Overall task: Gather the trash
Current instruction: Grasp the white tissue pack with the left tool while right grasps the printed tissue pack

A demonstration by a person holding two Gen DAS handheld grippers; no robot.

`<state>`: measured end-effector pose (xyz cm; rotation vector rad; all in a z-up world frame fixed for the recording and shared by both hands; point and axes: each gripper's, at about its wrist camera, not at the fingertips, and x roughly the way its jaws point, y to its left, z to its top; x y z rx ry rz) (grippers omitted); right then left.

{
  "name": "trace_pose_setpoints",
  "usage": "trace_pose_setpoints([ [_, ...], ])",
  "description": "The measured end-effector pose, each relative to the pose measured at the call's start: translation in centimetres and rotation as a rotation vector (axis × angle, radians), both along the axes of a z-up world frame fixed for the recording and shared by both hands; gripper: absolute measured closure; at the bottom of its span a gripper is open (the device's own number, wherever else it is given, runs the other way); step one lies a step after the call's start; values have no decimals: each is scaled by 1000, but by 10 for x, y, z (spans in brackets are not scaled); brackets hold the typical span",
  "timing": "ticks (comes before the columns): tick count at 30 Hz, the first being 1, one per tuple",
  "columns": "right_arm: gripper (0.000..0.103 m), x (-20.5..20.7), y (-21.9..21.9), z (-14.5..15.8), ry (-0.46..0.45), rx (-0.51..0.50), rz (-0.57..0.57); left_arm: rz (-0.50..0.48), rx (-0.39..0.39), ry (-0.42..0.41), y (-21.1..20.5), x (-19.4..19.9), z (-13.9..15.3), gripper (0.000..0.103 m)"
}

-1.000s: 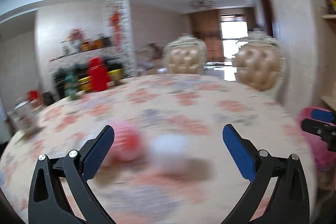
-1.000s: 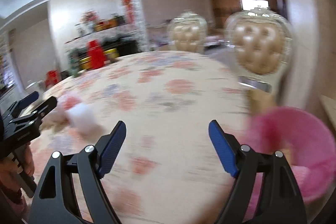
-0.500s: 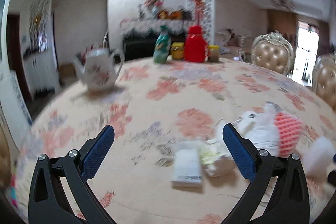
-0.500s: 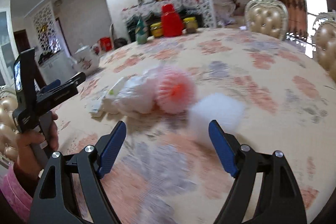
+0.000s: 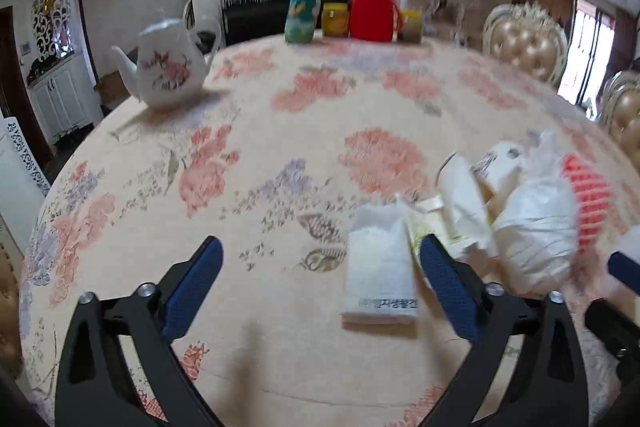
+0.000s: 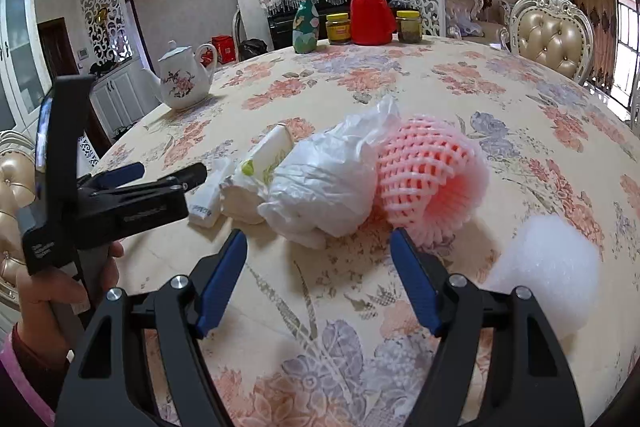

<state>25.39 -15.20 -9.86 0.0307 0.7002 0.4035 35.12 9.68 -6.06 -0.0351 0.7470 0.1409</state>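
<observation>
— Hovering with jaws spread wide and nothing between them, the right gripper (image 6: 318,281) hangs low over the floral tablecloth (image 6: 400,83); do you see the same of the other one?

— Yes. The left gripper (image 5: 320,285) is also spread apart and empty. In the right wrist view it shows side-on at nine o'clock (image 6: 140,183), held by the person's left hand (image 6: 60,291).

— And the trash?

— In the right wrist view it lies just ahead of the right fingertips. A crumpled white plastic bag (image 6: 324,183) sits at twelve o'clock from the jaws, touching a pink foam fruit net (image 6: 428,179) at one o'clock. A white foam piece (image 6: 544,263) lies at three o'clock, just beside the right finger, apart from the net.

— What is left of the bag?

— A paper cup on its side (image 6: 270,151) and a white tissue packet (image 6: 208,195), near the tip of the left gripper.

— From the left wrist?

— The tissue packet (image 5: 380,267) lies just inside the right-hand finger, at two o'clock from the gap; the bag (image 5: 536,231) and net (image 5: 588,203) are further out at three o'clock.

— Farther off?

— A flowered teapot (image 6: 184,79) at ten o'clock, and at twelve o'clock on the far edge a red thermos (image 6: 370,13), a green bottle (image 6: 306,23) and two jars (image 6: 338,29). A tufted chair (image 6: 554,35) stands at two o'clock.
</observation>
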Motion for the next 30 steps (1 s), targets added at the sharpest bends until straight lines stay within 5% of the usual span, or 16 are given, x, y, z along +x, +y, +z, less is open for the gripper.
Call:
trace_pose_setpoints([
  [8, 31, 5, -1, -5, 14, -2, -1, -60, 10, 143, -12, 20, -22, 25],
  [10, 31, 5, 2, -5, 12, -5, 5, -83, -23, 175, -11, 24, -28, 46],
  [14, 31, 4, 10, 0, -3, -9, 18, -56, -92, 113, 3, 15, -20, 71],
  [20, 45, 0, 44, 3, -22, -39, 96, 134, 40, -135, 24, -17, 15, 72],
  [26, 54, 6, 82, 15, -69, -57, 165, 290, 69, -353, 46, -49, 46, 72],
  [30, 55, 21, 102, 16, -62, -70, 177, 338, 59, -408, 53, -57, 54, 72],
])
